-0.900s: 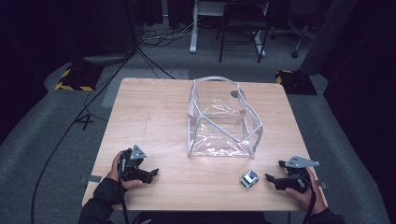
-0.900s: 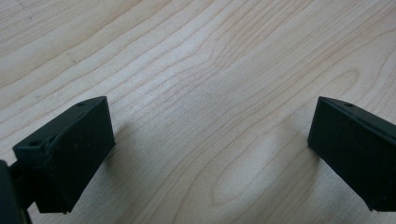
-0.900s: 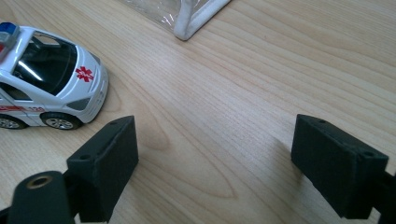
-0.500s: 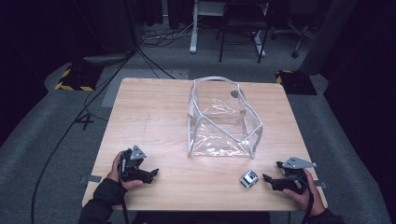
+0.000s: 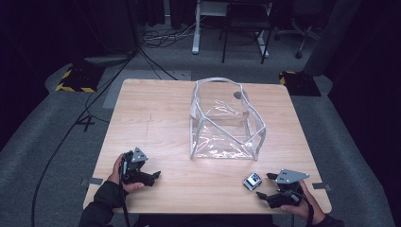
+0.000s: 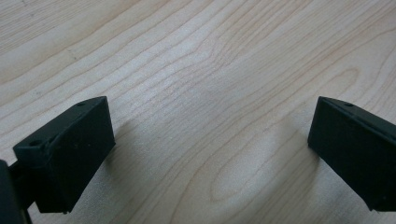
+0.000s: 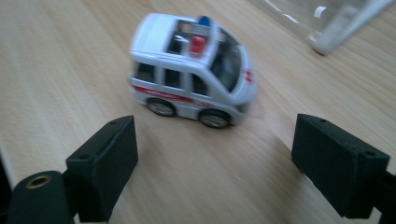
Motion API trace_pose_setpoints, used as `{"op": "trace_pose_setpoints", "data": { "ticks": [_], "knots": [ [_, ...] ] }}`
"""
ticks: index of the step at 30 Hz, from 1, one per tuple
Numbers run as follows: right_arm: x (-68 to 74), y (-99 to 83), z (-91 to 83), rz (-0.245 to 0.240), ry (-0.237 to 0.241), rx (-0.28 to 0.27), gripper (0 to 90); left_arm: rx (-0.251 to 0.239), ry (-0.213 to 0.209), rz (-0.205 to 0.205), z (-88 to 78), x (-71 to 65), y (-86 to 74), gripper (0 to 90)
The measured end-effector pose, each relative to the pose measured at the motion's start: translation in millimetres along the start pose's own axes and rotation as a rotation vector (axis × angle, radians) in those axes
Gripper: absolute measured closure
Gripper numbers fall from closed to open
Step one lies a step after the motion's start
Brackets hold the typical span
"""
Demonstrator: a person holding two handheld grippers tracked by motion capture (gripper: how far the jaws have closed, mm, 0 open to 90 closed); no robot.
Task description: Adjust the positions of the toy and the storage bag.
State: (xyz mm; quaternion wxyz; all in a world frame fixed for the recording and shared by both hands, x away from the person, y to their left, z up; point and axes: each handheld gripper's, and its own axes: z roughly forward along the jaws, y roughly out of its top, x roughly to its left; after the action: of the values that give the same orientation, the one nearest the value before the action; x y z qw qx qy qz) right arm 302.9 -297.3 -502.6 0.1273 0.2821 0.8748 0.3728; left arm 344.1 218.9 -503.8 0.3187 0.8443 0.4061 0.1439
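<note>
The right gripper (image 7: 212, 154), low in the frame, has its jaws wide apart and holds nothing. Just past them stands a white toy ambulance (image 7: 191, 70) on the wooden table (image 5: 156, 113). The left gripper (image 6: 210, 149), at the lower left of the high view, is wide open too, over bare wood. A clear plastic bag (image 5: 226, 120) stands mid-table.

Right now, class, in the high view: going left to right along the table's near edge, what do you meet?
Left claw → toy ambulance → right claw.
</note>
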Motion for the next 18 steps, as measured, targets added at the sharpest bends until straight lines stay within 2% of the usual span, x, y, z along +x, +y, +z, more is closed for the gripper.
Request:
{"op": "trace_pose_setpoints", "data": {
  "ticks": [8, 9, 18],
  "knots": [
    [16.3, 12.3, 12.4, -0.003, -0.005, 0.009, 11.8, 0.001, -0.001, 0.002, 0.0, 0.1, 0.0, 0.6],
    [18.6, 13.8, 14.0, 0.013, -0.010, 0.013, 10.6, 0.001, 0.000, 0.002, -0.1, 0.1, 0.0, 0.6],
    [21.7, 20.3, 22.7, 0.035, -0.041, 0.010, 7.8, 0.002, -0.001, 0.002, -0.1, 0.2, 0.0, 0.6]
  ]
}}
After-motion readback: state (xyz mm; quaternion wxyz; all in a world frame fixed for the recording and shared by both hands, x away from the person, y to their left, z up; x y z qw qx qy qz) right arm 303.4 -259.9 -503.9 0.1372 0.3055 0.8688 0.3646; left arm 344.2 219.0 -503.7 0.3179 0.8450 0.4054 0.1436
